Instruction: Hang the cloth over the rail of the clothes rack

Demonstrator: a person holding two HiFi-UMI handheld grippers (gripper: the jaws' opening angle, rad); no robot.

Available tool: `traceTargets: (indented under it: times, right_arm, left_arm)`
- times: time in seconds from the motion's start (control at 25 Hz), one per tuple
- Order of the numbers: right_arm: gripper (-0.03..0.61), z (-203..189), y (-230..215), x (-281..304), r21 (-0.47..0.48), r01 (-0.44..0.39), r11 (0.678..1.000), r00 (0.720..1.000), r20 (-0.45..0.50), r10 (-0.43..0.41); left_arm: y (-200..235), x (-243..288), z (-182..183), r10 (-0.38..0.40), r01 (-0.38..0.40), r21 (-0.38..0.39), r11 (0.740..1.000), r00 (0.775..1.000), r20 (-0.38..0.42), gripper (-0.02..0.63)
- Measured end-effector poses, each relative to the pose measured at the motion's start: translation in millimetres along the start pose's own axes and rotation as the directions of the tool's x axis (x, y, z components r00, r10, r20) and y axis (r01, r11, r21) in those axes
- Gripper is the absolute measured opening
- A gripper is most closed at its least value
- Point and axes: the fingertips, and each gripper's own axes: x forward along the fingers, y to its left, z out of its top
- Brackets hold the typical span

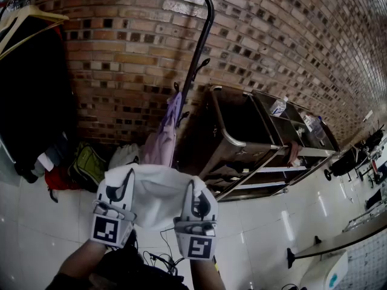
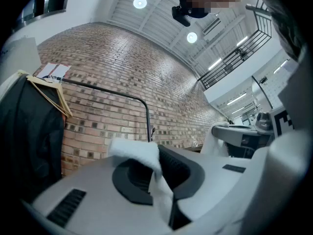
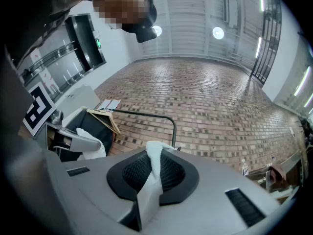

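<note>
Approach step: the cloth (image 1: 158, 193), spread between left tongs (image 1: 117, 192) and right tongs (image 1: 199, 205) — each clenched on an edge — is held short of the rail (image 1: 209, 23); the next move likely calls for lifting it over.

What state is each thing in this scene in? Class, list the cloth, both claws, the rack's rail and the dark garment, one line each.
cloth, stretched between both claws, not yet over the rail
left claw, shut on the cloth
right claw, shut on the cloth
rail, bare beside the hanger, no cloth on it
dark garment, hanging from a wooden hanger on the rail
</note>
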Motion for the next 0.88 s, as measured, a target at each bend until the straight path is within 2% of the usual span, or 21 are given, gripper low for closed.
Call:
traceTargets:
  times: [0.56,0.72,0.88]
  right_arm:
    - [0.048,-28,-24,89,-0.097,0.08,0.992,0.997,-0.004,-0.081]
    - [0.048,-31,-37,116,-0.133,0.125,0.983,0.992,0.017,-0.124]
    - [0.048,-34,-45,140,-0.161,0.152,0.975,0.988,0.024,-0.15]
  left_arm:
    - [17,103,-18,-0.168,0.169,-0.051,0.984,0.986,0.023,0.037]
    - [18,132,-18,-0.222,0.226,-0.082,0.971,0.974,0.051,0.038]
    - [12,154,-20,-0.307,0.312,-0.083,0.946,0.95,0.064,0.038]
